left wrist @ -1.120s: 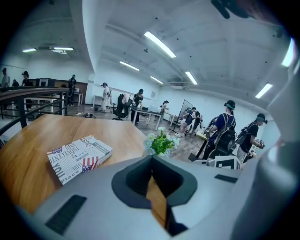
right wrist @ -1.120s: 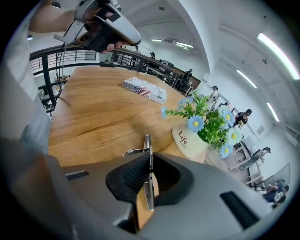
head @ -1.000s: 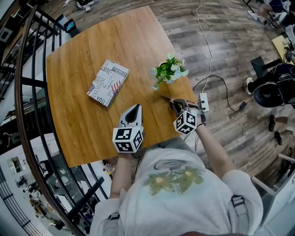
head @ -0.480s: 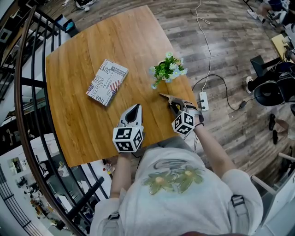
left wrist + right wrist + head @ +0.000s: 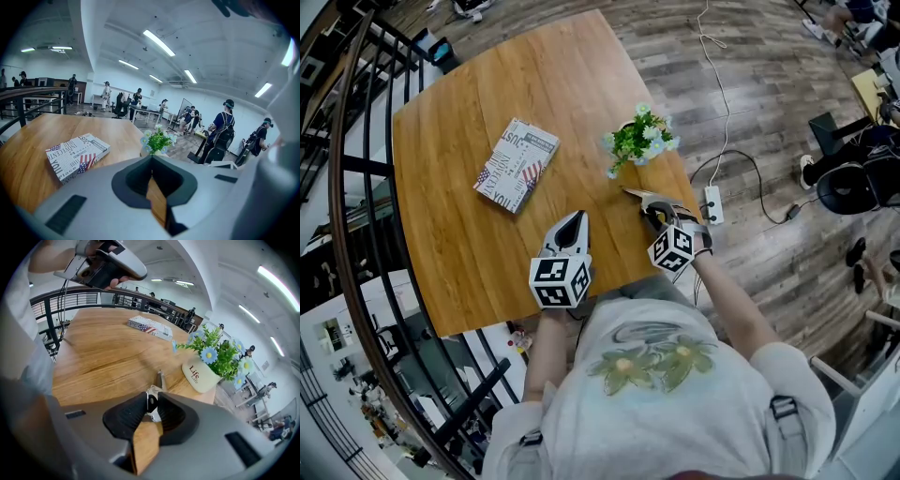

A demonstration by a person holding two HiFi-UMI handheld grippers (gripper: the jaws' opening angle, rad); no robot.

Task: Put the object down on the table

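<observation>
On the table (image 5: 459, 131), near the flower pot (image 5: 199, 373), the metal tool (image 5: 155, 389) rests between the right gripper's (image 5: 151, 401) jaws, which have just been opening. Pull back straight, so it is not dragged. The left gripper (image 5: 151, 159) is closed and empty.

The cream pot (image 5: 200, 374) reads "Life"; the book (image 5: 77, 154) shows "JUST", "INNOCENT" and "YOU"
</observation>
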